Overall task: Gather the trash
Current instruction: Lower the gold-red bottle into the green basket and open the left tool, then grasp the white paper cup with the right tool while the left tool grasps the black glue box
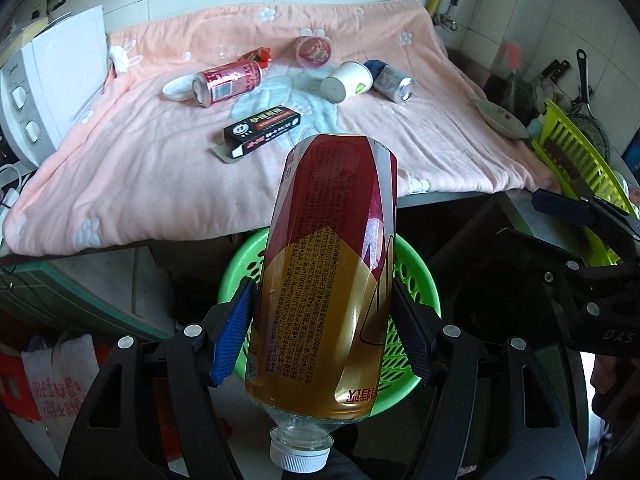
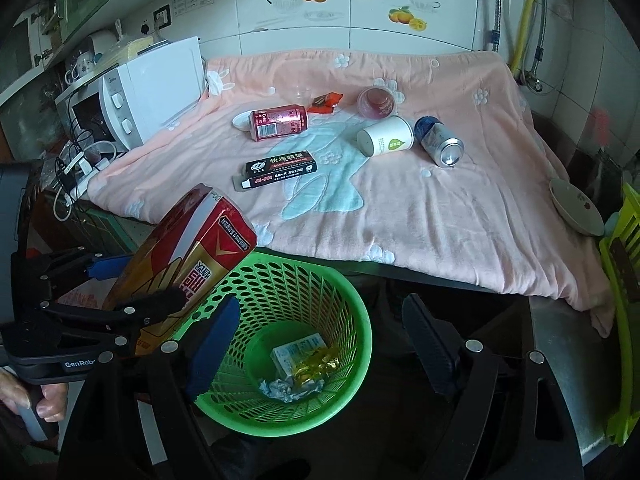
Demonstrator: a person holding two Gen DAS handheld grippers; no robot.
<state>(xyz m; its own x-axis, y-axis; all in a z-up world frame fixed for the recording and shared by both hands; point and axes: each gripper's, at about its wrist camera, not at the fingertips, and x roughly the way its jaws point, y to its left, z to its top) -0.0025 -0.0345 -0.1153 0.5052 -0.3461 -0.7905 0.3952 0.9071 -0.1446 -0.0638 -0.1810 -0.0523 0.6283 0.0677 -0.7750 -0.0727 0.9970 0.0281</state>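
Note:
A plastic bottle with a red and gold label lies cap toward the camera between the pads of my left gripper, which is shut on it. It hangs tilted over the rim of the green basket. My right gripper stands open and empty above the basket, which holds a small carton, gold wrapper and crumpled paper. On the pink blanket lie a red can, a black box, a white paper cup, a silver can, a pink cup and a red wrapper.
A white microwave stands at the blanket's left with cables in front of it. A shallow dish and a yellow-green rack are at the right. Tiled wall and pipes run behind. A hand grips the left tool's handle.

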